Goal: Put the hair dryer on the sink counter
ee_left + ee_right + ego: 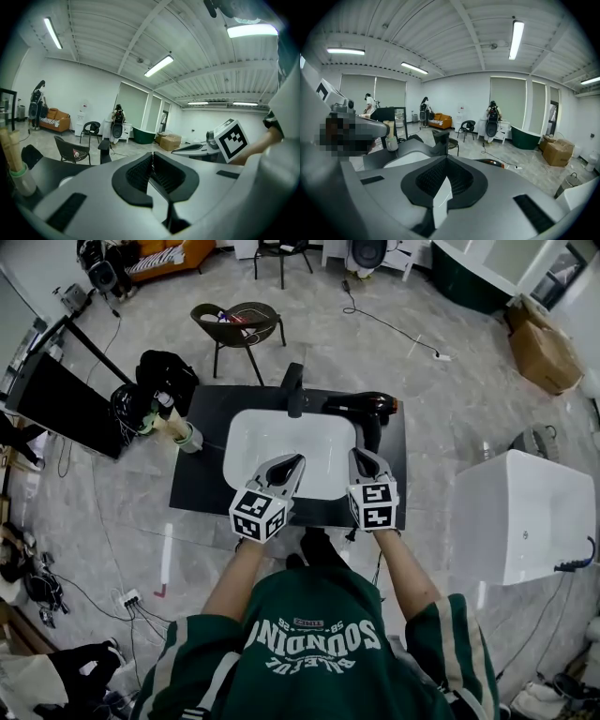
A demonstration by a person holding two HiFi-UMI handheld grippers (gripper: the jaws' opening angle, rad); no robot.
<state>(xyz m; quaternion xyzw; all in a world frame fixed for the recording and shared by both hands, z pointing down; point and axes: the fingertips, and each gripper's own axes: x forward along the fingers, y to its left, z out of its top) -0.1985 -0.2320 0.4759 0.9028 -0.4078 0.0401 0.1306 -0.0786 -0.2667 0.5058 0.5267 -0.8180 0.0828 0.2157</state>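
Status: placement looks done. The bench point(202, 427), black top w/ a white sink basin point(281, 432) set in it, carries the hair dryer point(361, 409) at its rear right corner. The dryer lies just right of the faucet point(294, 390), handle toward the front edge. Nothing touches it.

The left gripper point(292, 463) and right gripper point(360, 456) hang side by side over the basin's front part, apart from the dryer. Both sets of jaws are pressed together, nothing between them. Judgement: main step complete; at most, hands to be taken clear.

Views compared:
- Head view alone gives the full layout: whole dryer, spacing of both grippers, and a cup of brushes point(186, 437) at the bench's left edge.
- Right gripper view catches only a sliver of the dryer, orange-trimmed, beyond its jaws, but confirms the pads meet.
- Left gripper view shows no dryer. It does show the right gripper's marker cube point(233, 139) and its own pads closed.
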